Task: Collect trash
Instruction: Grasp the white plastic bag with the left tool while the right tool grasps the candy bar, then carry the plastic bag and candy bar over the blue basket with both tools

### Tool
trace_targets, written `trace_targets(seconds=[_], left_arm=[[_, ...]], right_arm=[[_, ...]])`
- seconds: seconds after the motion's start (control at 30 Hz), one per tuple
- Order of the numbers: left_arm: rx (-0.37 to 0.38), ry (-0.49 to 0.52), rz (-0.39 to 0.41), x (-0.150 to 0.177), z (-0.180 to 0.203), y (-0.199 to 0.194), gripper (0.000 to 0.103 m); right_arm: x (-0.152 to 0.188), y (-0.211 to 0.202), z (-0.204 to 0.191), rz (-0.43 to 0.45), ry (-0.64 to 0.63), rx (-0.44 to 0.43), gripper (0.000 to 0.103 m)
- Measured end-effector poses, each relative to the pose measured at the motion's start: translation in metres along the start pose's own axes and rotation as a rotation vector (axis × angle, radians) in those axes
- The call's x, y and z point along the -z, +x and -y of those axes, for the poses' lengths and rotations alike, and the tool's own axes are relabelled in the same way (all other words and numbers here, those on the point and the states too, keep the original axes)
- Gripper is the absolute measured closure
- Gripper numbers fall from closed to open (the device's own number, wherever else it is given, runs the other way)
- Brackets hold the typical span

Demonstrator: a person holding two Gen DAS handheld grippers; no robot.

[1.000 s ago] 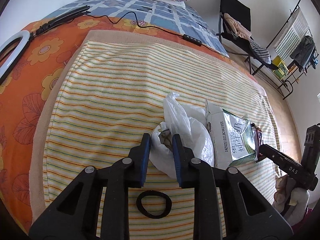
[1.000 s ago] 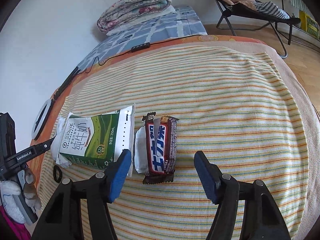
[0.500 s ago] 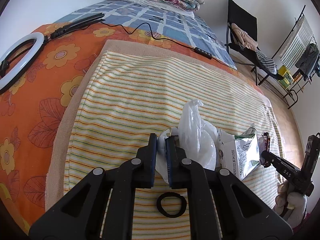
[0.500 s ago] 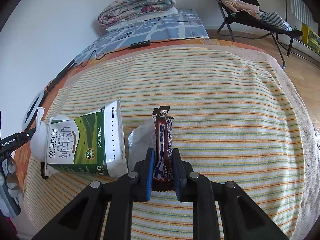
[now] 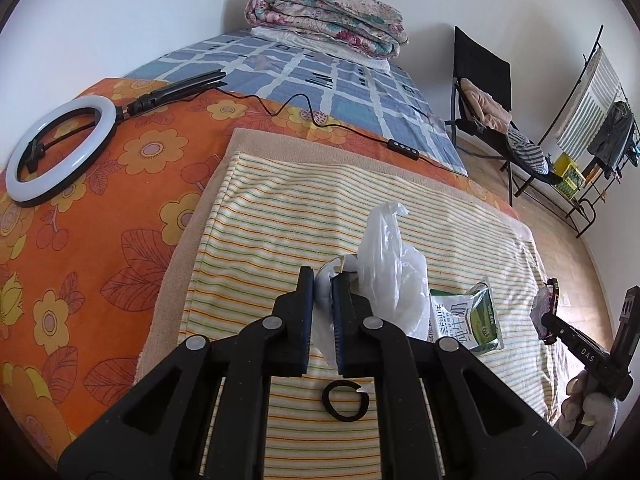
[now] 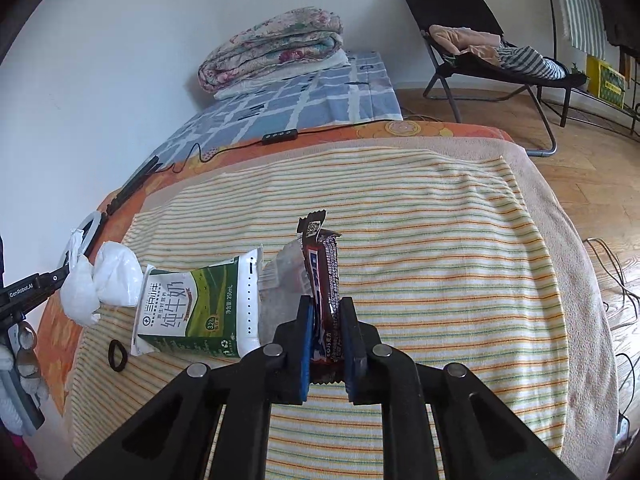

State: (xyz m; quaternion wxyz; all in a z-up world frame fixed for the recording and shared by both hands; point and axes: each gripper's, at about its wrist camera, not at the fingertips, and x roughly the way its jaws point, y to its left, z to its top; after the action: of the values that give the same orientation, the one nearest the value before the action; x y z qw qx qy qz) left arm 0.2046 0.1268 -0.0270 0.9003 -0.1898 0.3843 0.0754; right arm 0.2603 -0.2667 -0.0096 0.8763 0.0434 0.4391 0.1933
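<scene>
Plastic bag: thin, white, translucent and crumpled, with a twisted peak standing above the left gripper; a fold of it is pinched between the blue pads, the rest bulging just to the right of the fingers.
Left gripper: clamped on the bag.
Candy bar: dark brown wrapper with blue and white lettering and a crimped end, standing upright and rising past the fingertips of the right gripper.
Right gripper: closed on the bar's lower half; a clear wrapper sits just left of the fingers, and whether it is pinched too cannot be told.
Milk carton: green and white, flattened, lying on the striped towel left of the right gripper, right of the left one.
Black ring: on the towel, below the left fingers.
Change from one second earlier: the right jaws, then wide around the flat-lying bar, have shut and the bar stands on end; the left jaws have narrowed on the bag, now raised, and the carton looks farther away.
</scene>
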Motion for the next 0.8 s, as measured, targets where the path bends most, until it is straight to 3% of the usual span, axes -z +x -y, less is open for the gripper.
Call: trace_targets(seconds=[0.37, 0.8], left_arm=[[0.048, 0.047, 0.03, 0.015, 0.016, -0.05, 0.096], [0.094, 0.168, 0.031, 0.069, 0.049, -0.111, 0.096]], right_arm=[[0.018, -0.06, -0.023, 0.033, -0.046, -0.07, 0.092], [0.072, -0.11, -0.056, 0.011, -0.12, -0.122, 0.092]])
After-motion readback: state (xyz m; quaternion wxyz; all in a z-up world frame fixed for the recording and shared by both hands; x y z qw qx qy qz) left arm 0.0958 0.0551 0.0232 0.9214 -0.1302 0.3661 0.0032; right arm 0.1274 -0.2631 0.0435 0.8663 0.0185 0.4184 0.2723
